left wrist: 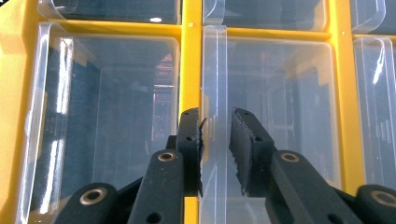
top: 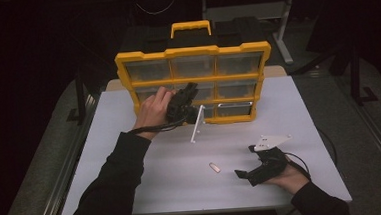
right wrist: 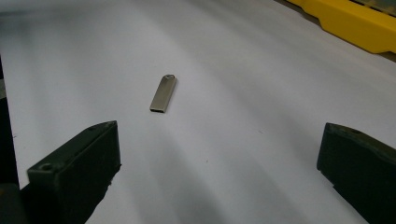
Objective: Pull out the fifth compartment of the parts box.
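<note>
At the back of the white table [top: 131,156] stands a yellow organizer [top: 191,51] with clear drawers in three rows, upright and facing the person, its carry handle poking up on top. The left gripper [top: 192,98] is up against the middle row, with the person's left hand [top: 152,110] wrapped around its body. In the left gripper view the two black jaws sit narrow on either side of the clear drawer tab [left wrist: 214,107], a see-through pull lip that runs up the drawer's front right next to a yellow divider. One pad is pressed right against the tab; the other has a sliver of gap in places, so it's pretty much pinched on it but hard to call fully tight. No earlier shot to compare.

The right gripper [top: 247,170] is resting low near the front right of the table, held in the right hand [top: 289,179], jaws spread wide with nothing between them. Just ahead of it, a small silver USB stick [right wrist: 163,93] lies flat on the bare table, well apart from the organizer; in the high view it's the little pale thing [top: 214,167] just left of the right gripper. A thin white rod [top: 195,125] leans near the organizer's bottom row, below the left gripper.
</note>
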`<state>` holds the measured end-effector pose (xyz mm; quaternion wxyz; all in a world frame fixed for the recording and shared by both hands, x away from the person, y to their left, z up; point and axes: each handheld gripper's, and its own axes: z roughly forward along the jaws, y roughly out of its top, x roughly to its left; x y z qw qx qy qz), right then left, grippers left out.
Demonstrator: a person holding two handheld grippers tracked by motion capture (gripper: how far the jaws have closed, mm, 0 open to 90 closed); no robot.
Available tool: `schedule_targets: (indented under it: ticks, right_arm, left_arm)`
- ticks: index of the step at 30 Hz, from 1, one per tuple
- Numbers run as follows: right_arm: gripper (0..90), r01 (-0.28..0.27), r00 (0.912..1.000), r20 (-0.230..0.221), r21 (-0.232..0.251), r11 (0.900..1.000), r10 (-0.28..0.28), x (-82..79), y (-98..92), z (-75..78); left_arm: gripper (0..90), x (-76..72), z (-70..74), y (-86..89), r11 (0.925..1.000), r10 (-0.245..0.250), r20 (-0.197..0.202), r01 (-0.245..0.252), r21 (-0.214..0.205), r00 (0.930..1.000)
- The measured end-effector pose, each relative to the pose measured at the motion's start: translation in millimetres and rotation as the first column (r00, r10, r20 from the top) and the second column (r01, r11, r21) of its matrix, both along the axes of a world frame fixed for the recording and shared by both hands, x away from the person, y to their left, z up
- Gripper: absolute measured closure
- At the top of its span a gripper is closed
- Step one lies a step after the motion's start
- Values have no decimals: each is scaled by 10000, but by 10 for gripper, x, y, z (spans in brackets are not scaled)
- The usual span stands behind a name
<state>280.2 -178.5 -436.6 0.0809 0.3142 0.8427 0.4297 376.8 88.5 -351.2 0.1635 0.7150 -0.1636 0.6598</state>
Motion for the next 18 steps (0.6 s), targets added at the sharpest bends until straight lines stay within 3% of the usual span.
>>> schedule_targets:
  ticks: [18]
  right_arm:
    - [0,-10,10000,-4,8,10000,10,-4,0,3]
  left_arm:
    - [782,-10,-1,-40,9995,307,49,-307,-33,9995]
